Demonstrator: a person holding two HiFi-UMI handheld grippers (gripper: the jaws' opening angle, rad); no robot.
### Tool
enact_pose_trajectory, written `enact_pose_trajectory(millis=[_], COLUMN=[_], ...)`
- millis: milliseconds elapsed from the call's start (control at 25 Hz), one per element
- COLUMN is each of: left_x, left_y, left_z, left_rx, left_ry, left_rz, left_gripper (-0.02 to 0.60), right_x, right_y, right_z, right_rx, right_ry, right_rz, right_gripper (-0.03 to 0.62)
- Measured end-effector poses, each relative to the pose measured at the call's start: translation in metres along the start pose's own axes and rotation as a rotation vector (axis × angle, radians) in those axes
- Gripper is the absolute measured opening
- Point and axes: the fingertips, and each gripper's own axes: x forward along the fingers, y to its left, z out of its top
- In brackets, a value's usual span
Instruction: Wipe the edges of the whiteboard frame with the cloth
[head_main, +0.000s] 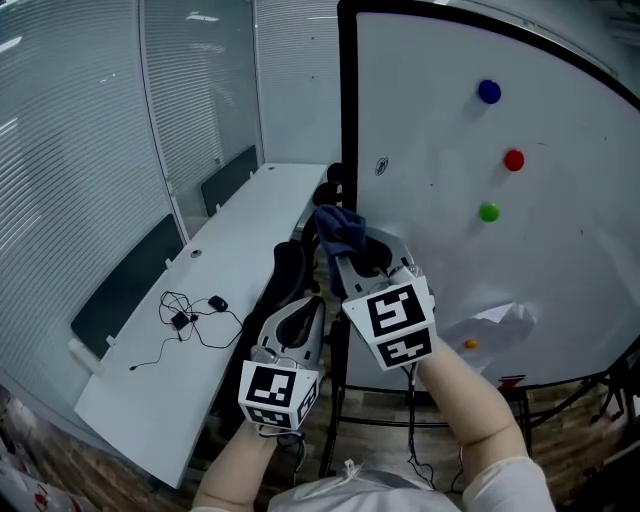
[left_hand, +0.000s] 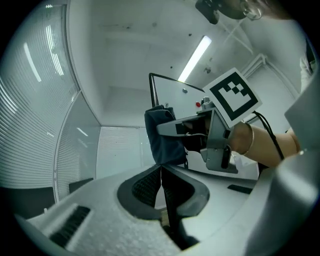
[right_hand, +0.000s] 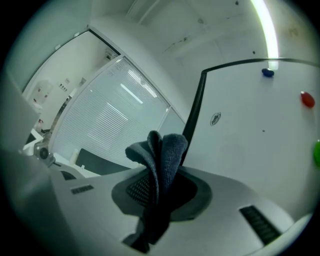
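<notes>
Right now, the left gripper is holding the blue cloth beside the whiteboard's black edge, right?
No: the right gripper holds the cloth beside that edge, as the right gripper view shows. The left gripper is shut and empty.

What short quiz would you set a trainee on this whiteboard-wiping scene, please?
1. True or false: the left gripper holds the cloth.
2. Multiple choice: in the head view, which edge of the whiteboard frame is the cloth nearest? A. the left vertical edge. B. the top edge. C. the bottom right corner.
3. Fill in: the highest magnet in the head view is coloured ____.

Key:
1. False. The right gripper is shut on the cloth; the left gripper's jaws are together with nothing between them.
2. A.
3. Blue.
</notes>
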Motion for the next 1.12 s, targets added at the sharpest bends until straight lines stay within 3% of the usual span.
enact_pose_trajectory(millis=[280,720,1120], left_x=[0.004,-0.022,-0.028], left_y=[0.007,0.009,0.008], left_z=[0.026,0.029,0.020], left_rx=[-0.004,-0.021,-0.038], left_ry=[-0.032,-0.043,-0.008], left_rz=[-0.003,0.002,-0.013], left_gripper=[0.018,0.018,0.018], right_x=[0.003,0.004,0.014], right_y=[-0.007,-0.037,-0.065], right_z=[0.016,0.086,0.144], right_rx=[0.027,-0.146,-0.183], right_ry=[0.021,-0.072,-0.127], right_rz=[0.033,-0.091,-0.170], right_gripper=[0.064,0.064,0.064])
